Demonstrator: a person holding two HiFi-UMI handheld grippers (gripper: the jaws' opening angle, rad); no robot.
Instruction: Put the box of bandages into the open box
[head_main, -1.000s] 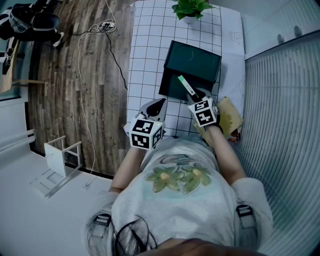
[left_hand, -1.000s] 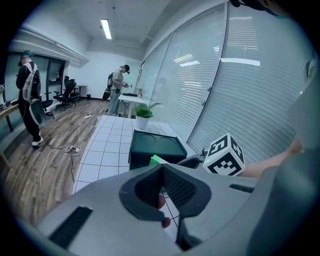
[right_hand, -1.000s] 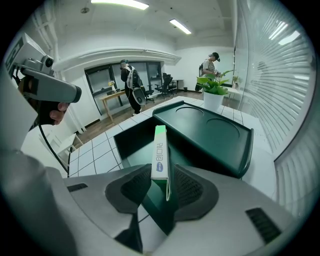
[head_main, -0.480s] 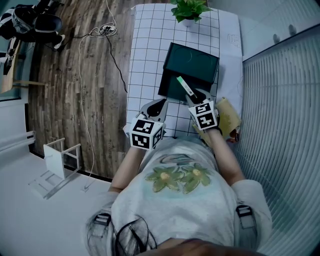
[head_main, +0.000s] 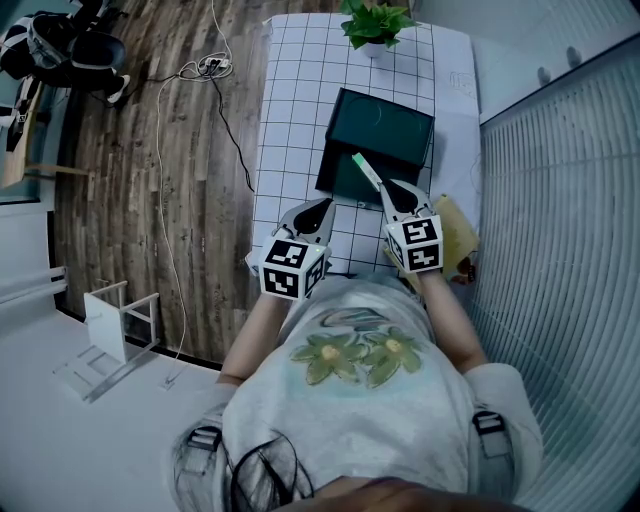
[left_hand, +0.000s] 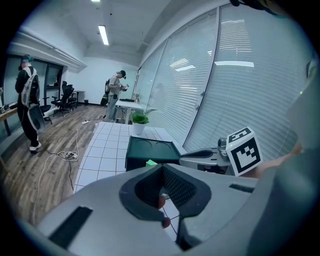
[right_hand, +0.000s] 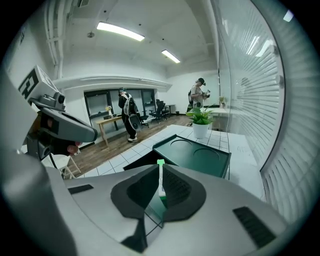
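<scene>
Dark green open box (head_main: 385, 135), white black-gridded table (head_main: 300, 100)

A white gridded table (head_main: 300, 100), potted plant (head_main: 375, 20) at its far end, stands between a wood-plank floor (head_main: 130, 200) and a wall of slatted blinds (head_main: 560, 200), under ceiling strip lights (right_hand: 120, 31), with people (right_hand: 128, 114) standing near a distant desk (right_hand: 107, 122).
</scene>
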